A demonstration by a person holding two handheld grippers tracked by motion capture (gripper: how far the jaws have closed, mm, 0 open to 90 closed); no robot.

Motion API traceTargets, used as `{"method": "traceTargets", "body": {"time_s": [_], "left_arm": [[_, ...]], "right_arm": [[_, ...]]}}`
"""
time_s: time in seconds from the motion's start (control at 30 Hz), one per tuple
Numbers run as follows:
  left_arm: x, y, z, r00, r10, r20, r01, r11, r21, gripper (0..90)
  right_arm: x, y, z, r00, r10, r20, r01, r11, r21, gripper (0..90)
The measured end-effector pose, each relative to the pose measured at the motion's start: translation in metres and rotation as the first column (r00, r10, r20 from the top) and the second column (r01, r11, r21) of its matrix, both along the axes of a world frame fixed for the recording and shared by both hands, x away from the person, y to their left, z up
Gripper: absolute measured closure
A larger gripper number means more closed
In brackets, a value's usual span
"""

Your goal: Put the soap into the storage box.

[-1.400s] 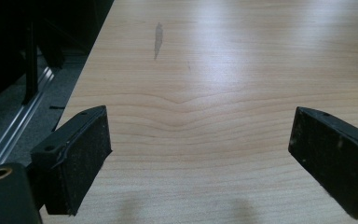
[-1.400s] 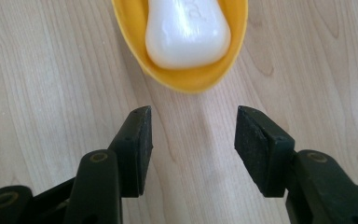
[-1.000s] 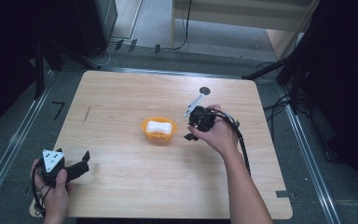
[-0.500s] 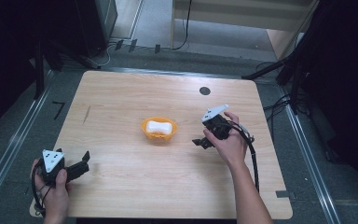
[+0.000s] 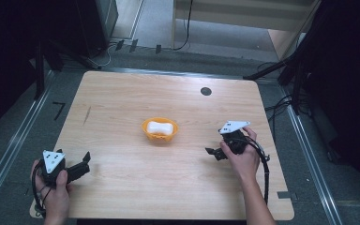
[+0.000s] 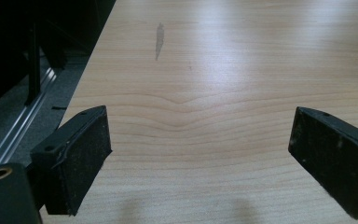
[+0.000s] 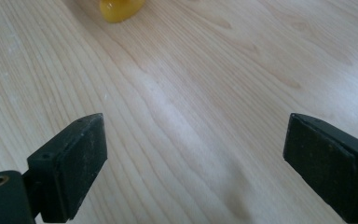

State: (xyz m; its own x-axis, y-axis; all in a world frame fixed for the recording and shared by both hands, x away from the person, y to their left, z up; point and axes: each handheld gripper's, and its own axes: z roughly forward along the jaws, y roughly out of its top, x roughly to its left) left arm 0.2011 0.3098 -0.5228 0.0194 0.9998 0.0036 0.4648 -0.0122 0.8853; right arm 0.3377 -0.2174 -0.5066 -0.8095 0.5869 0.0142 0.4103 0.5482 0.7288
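An orange bowl [image 5: 159, 136] stands at the middle of the wooden table [image 5: 122, 93] with a white bone-shaped object [image 5: 161, 127] lying in it. My right gripper [image 5: 214, 153] hovers low over the table to the right of the bowl and apart from it, pointing left. Its jaws have just been opening and stand wide in the right gripper view [image 7: 196, 123], with bare wood between them and the bowl [image 7: 120, 8] far ahead. My left gripper [image 5: 83, 161] rests near the front left corner, open [image 6: 200, 116] over bare wood.
A small black disc [image 5: 206, 91] sits on the table at the back right. A dark streak [image 5: 88, 115] marks the wood at the left. Metal rails [image 5: 9, 150] run along both sides of the table, with cables on the floor beyond.
My right gripper has drawn away from the bowl, to the right and toward the near edge, sinking closer to the table. The left gripper has not moved.
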Motion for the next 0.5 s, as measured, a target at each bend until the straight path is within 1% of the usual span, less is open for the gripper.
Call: {"method": "traceTargets", "body": {"time_s": [0.07,0.1,0.13,0.17,0.2,0.3,0.4,0.43,0.5], "left_arm": [[0.000,0.000,0.000,1.0000,0.000,0.000,0.000,1.0000,0.000,5.7],[0.000,0.000,0.000,1.0000,0.001,-0.001,-0.001,1.0000,0.000,5.7],[0.000,0.000,0.000,1.0000,0.001,-0.002,-0.001,1.0000,0.001,5.7],[0.000,0.000,0.000,1.0000,0.001,-0.001,-0.001,1.0000,0.001,5.7],[0.000,0.000,0.000,1.0000,0.001,-0.001,-0.001,1.0000,0.000,5.7],[0.000,0.000,0.000,1.0000,0.000,-0.004,0.000,1.0000,0.003,5.7],[0.000,-0.001,0.000,1.0000,0.001,0.001,-0.001,1.0000,0.006,5.7],[0.000,-0.001,0.000,1.0000,0.001,0.000,-0.001,1.0000,0.008,5.7],[0.000,-0.001,0.000,1.0000,-0.002,0.001,0.002,0.9999,0.011,5.7]], "right_arm": [[-0.005,-0.005,-0.002,0.9999,-0.011,0.012,0.011,1.000,0.012,6.5],[-0.008,-0.008,-0.003,0.9997,-0.024,0.009,0.024,1.000,0.011,6.5],[-0.011,-0.010,-0.004,0.9994,-0.028,0.019,0.027,0.999,0.017,6.7],[-0.014,-0.012,-0.005,0.9991,-0.038,0.017,0.038,0.999,0.022,6.8],[-0.016,-0.014,-0.007,0.9986,-0.048,0.022,0.047,0.999,0.015,6.8],[-0.023,-0.021,-0.013,0.9970,-0.074,0.020,0.074,0.997,0.020,7.3],[-0.029,-0.029,-0.017,0.9954,-0.096,0.008,0.095,0.994,0.052,7.8],[-0.032,-0.033,-0.018,0.9940,-0.109,0.014,0.107,0.992,0.064,7.8],[-0.037,-0.040,-0.019,0.9922,-0.124,0.012,0.122,0.987,0.100,8.0]]}}
